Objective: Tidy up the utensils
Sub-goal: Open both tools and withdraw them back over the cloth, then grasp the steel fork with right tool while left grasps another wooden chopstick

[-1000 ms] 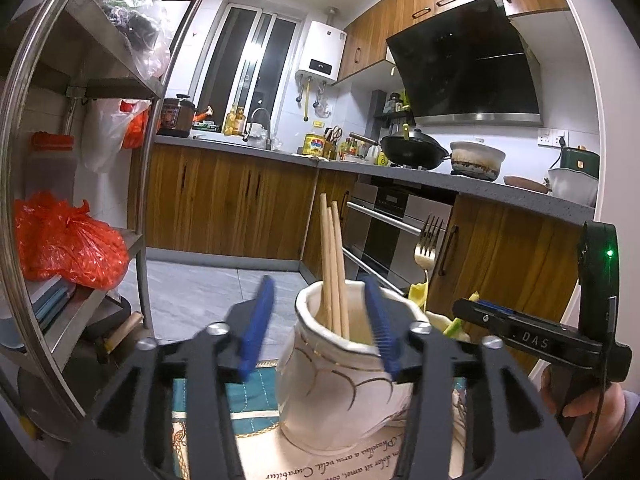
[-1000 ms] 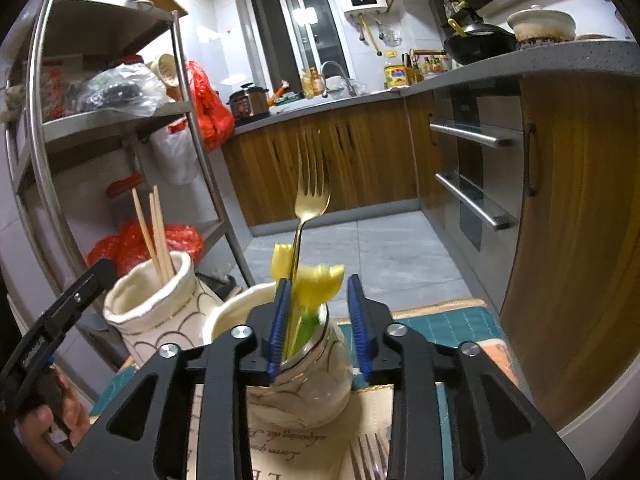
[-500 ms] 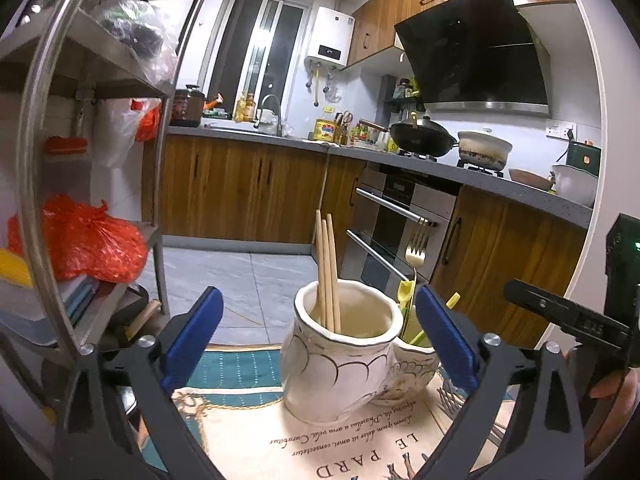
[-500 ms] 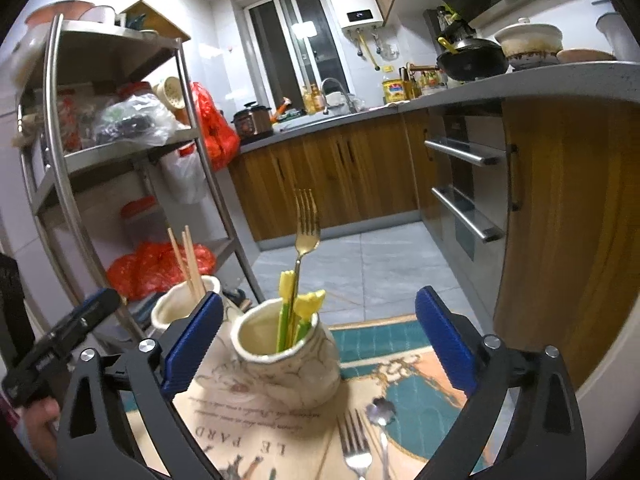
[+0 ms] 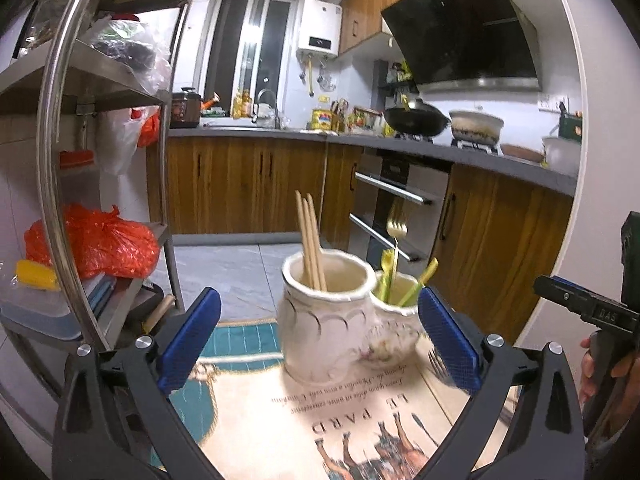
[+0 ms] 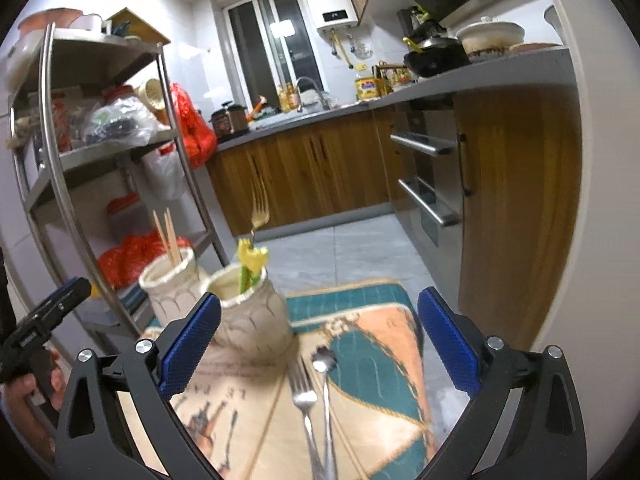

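Two white ceramic holders stand on a printed cloth (image 5: 360, 420). The chopstick holder (image 5: 324, 320) (image 6: 172, 292) holds wooden chopsticks (image 5: 310, 240). The second holder (image 5: 394, 330) (image 6: 252, 316) holds a gold fork (image 6: 259, 208) and yellow-green utensils (image 6: 250, 264). A silver fork (image 6: 304, 400), a spoon (image 6: 325, 376) and loose chopsticks lie on the cloth in the right wrist view. My left gripper (image 5: 318, 340) is open and empty, short of the holders. My right gripper (image 6: 318, 342) is open and empty above the lying fork and spoon.
A steel shelf rack (image 5: 60, 160) (image 6: 52, 152) with bags stands at the left. Wooden cabinets and an oven (image 5: 396, 208) lie beyond the table edge. The other gripper's body (image 5: 588, 312) shows at the right of the left wrist view.
Both grippers opened wide and drew back from the holders. The right one let go of the gold fork, which now stands in the second holder, and tilted down toward the cloth.
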A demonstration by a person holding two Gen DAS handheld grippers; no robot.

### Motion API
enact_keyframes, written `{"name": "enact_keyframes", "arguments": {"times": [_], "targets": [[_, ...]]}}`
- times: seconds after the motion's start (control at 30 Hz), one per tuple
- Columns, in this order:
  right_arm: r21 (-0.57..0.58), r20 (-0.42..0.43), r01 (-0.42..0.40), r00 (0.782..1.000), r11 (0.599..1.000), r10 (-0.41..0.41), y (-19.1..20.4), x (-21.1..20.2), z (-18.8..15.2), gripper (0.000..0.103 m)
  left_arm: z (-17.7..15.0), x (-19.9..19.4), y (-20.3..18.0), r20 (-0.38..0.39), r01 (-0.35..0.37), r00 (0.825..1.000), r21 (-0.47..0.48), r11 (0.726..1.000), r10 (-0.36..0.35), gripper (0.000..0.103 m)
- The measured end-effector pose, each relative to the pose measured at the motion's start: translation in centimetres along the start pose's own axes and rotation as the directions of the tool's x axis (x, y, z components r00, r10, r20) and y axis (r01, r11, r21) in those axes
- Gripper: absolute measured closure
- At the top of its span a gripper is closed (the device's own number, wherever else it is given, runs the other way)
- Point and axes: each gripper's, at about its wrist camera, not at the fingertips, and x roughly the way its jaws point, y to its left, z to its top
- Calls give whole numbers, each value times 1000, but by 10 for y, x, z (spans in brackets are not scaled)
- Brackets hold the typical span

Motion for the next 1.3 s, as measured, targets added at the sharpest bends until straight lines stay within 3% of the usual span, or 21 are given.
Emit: {"name": "enact_keyframes", "arguments": {"times": [0.5,0.8,1.0,1.1,1.17,1.3], "targets": [[-131,-112,-1,994,991,-14,10,4,-49,5,-50,6,-27,-146,41,989,35,999,-35,6],[-224,-237,6,970,975,-60,13,25,-71,5,-68,21,-26,-215,49,976,29,998,-42,6],[-249,-274,-7,960,968,-63,19,33,-83,6,-73,26,-28,-230,67,972,36,997,-57,6],[-281,-287,-25,956,959,-59,27,35,-86,14,-76,28,-28,-236,73,970,39,997,-62,6],[-295,-297,-33,953,955,-59,31,37,-86,31,-78,29,-28,-239,77,969,37,996,-66,6],[-309,-330,-50,942,950,-57,37,43,-87,51,-80,30,-28,-246,83,967,33,996,-73,6]]}}
